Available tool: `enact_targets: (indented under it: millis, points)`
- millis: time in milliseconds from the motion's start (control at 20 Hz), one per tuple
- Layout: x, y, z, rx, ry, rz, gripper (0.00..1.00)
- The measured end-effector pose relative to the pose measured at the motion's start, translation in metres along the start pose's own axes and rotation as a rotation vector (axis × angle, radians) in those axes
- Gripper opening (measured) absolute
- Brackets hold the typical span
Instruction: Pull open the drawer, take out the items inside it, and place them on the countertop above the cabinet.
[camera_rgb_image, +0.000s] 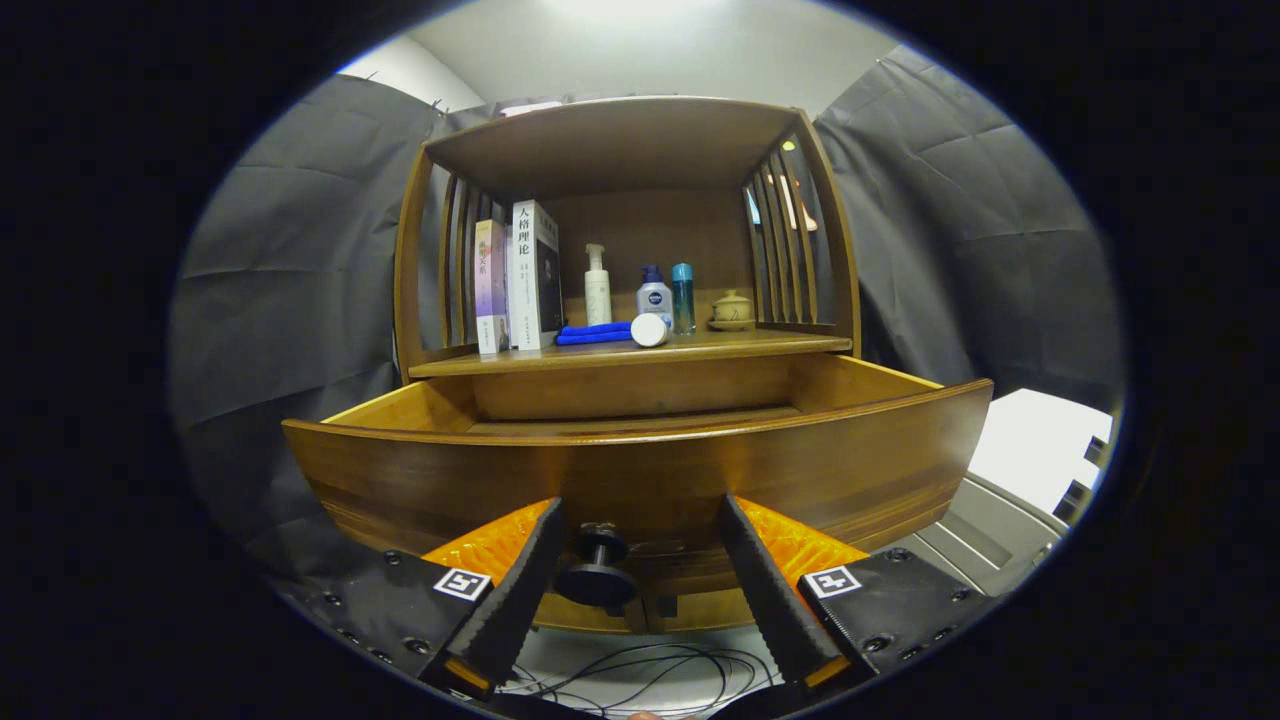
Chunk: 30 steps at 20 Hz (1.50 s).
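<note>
A wooden cabinet (640, 300) stands mid-booth, its open shelf niche framed by slatted sides and a flat top board. Dark grey cloth (290, 280) hangs creased to the left of the cabinet, and more of it hangs to the right. Above the cabinet runs a pale ceiling (640, 45), brightest straight over it, with a strip of white wall (415, 75) at the cloth's upper left edge. Right of the cabinet and lower lies a bright white patch (1040, 445), perhaps a lit surface. Below the cabinet, thin black cables (650, 672) loop on a light floor
</note>
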<state>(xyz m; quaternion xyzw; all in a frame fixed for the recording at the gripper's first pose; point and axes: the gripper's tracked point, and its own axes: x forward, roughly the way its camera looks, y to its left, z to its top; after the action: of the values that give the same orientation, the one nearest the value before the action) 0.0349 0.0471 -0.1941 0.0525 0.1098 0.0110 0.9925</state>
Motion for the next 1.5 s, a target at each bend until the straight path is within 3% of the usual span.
enact_targets:
  millis: [650, 1500]
  points:
    - [0.029, 0.016, -0.013, -0.03, 0.087, -0.001, 0.98]
    - [0.15, 0.015, 0.012, -0.02, 0.093, -0.036, 0.98]
